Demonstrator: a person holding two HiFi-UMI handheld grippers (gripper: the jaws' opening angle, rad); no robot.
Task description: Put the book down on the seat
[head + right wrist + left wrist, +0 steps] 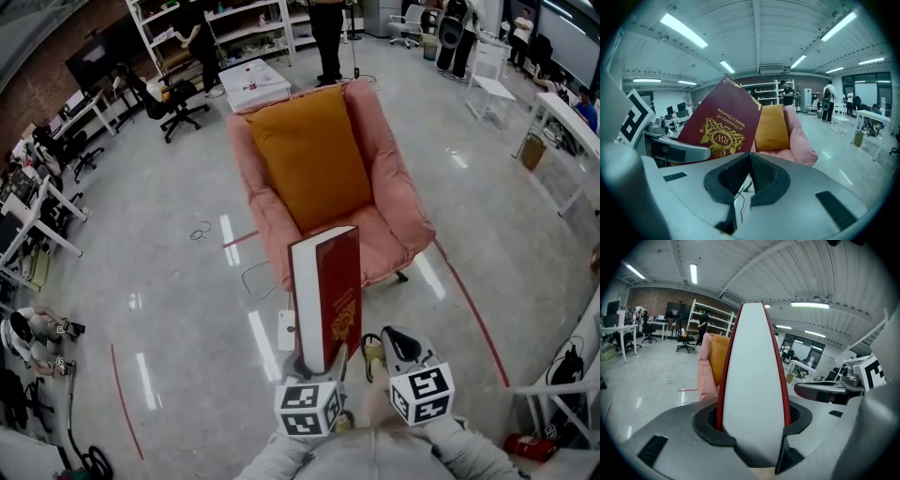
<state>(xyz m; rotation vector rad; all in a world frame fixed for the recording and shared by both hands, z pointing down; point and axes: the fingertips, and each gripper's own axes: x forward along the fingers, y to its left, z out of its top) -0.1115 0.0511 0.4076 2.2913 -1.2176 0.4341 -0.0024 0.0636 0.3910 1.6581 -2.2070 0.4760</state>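
Pink armchair point(398, 202), upper centre of the head view: an orange cushion point(309, 155) leans against its back. The seat in front of the cushion is bare.

Red book point(328, 295), lower centre: upright, page edge to the left, short of the seat. The left hand-held gripper point(752, 427) pinches its lower end between both pads. The right hand-held gripper point(749, 161), just right of the book, has its jaws pressed together on nothing.

Surroundings: a white box point(253, 84) behind the armchair, shelving point(234, 23) and an office chair point(173, 98) at upper left. Glossy grey floor point(159, 281); nothing lies between book and seat.
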